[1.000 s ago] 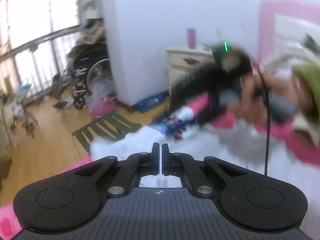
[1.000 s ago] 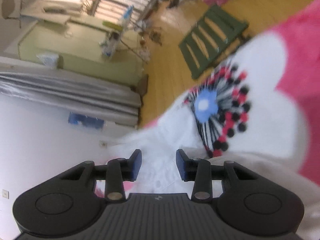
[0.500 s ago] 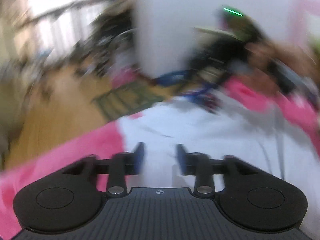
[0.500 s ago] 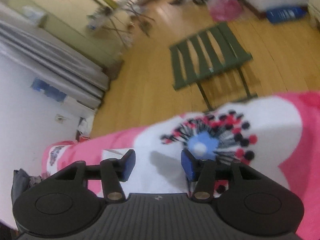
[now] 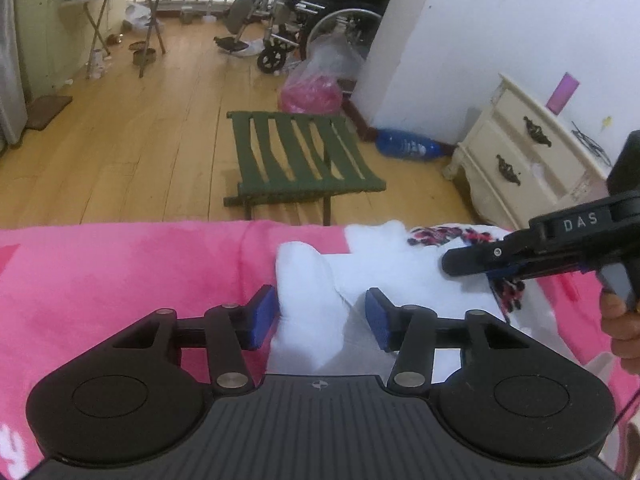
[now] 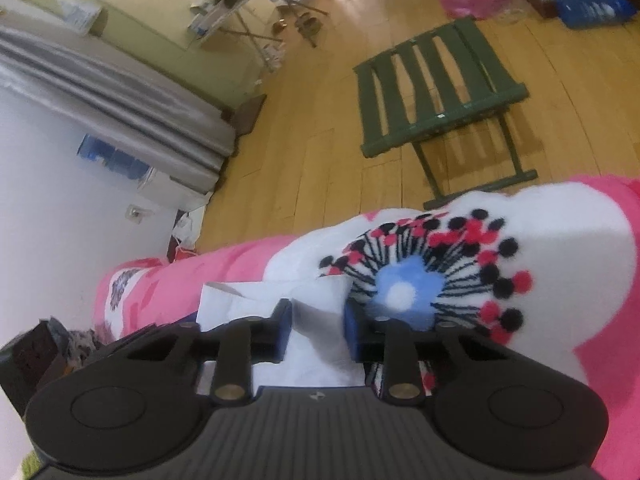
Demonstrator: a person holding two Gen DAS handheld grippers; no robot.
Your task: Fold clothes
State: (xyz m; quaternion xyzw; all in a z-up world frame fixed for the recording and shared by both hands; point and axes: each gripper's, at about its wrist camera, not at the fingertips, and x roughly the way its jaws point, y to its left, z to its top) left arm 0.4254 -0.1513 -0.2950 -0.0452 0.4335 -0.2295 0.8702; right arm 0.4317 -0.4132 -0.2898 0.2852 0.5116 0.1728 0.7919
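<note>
A white garment [image 5: 400, 272] lies on a pink blanket [image 5: 120, 280] with a large flower print [image 6: 420, 276]. My left gripper [image 5: 320, 316] hovers low over the garment's near left part. A raised fold of the cloth stands between its blue pads; the left pad touches it and the right pad is apart. Its jaws are closing. My right gripper [image 6: 319, 330] is at the garment's right edge, also seen side-on in the left wrist view [image 5: 450, 262]. Its jaws are closing with a flap of white cloth [image 6: 316, 312] between them.
Past the bed's edge a green folding stool [image 5: 300, 156] stands on the wooden floor. A cream nightstand [image 5: 532, 156] is at the right, a wheelchair [image 5: 320, 12] and a pink bag [image 5: 312, 94] behind. A person's hand [image 5: 620, 320] holds the right gripper.
My left gripper went from shut to open, rolled level and dropped onto the garment. My right gripper shifted to the cloth's edge and its jaws narrowed.
</note>
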